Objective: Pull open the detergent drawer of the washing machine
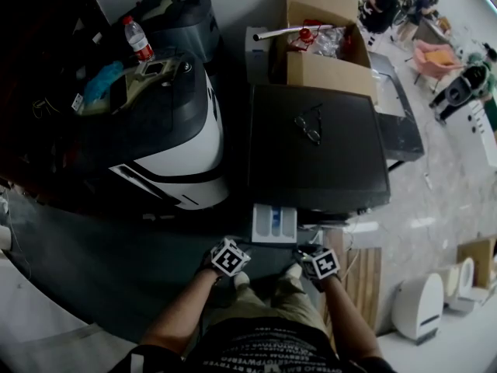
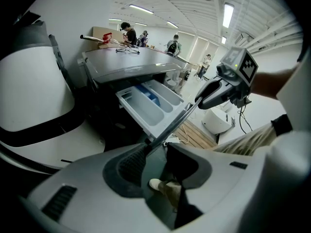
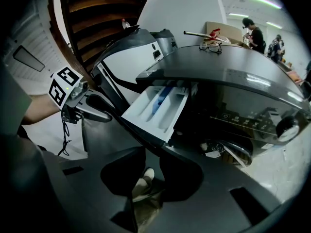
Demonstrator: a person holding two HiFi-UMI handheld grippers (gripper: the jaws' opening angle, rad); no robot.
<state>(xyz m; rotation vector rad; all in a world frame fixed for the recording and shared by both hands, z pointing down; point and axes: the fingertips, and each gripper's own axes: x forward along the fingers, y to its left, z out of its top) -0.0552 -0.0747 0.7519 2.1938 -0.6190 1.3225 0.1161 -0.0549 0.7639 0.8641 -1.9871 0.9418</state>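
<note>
The white plastic detergent drawer (image 1: 274,222) looks fully out, so hold the left tongs (image 2: 155,149) and right tongs (image 3: 152,152), both parted and empty, off it.

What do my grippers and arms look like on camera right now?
The left gripper and right gripper each have broad rounded grey jaw shells with dark inner pads, and carry a cube of black-and-white square markers. A thin dark cable hangs from each. The forearms are bare; the person wears a dark printed T-shirt.
</note>
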